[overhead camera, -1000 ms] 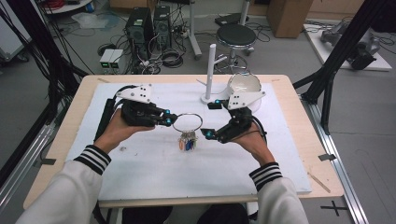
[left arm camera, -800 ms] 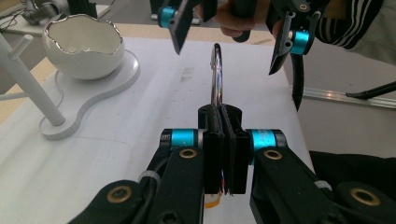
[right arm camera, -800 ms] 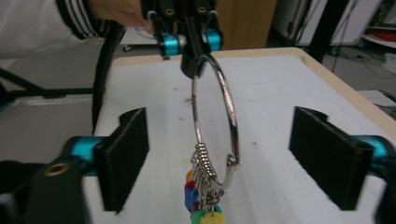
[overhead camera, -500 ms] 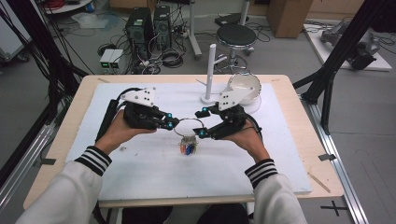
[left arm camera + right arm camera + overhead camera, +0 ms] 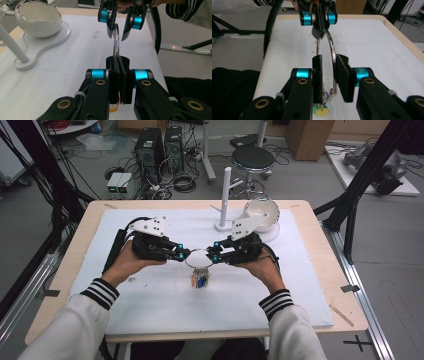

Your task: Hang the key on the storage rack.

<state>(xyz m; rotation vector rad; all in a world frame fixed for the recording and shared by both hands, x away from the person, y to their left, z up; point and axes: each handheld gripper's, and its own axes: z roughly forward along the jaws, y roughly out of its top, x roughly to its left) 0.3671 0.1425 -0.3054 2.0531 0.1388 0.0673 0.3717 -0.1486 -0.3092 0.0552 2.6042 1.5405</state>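
On the white mat of my desk (image 5: 150, 310), under a cluttered lab floor, the metal ring (image 5: 199, 258) hangs between both hands, its plane edge-on to each. My left gripper (image 5: 183, 255) has its jaws clamped tight on the ring's near rim. The right gripper (image 5: 212, 258) has just been closing its jaws around the opposite rim, apparently not quite pressing yet, with the small tags (image 5: 199, 281) dangling below and the white bowl (image 5: 261, 214) and post (image 5: 226, 195) well behind.

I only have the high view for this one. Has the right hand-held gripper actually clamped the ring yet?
Observer: Not quite. The jaws of the right hand-held gripper have just been closing, but its own view shows a gap beside the metal ring between them.
Operator: And the left one?
Observer: The left hand-held gripper is shut on the ring's opposite side.
Operator: What hangs underneath?
Observer: Small coloured charms on a short chain.
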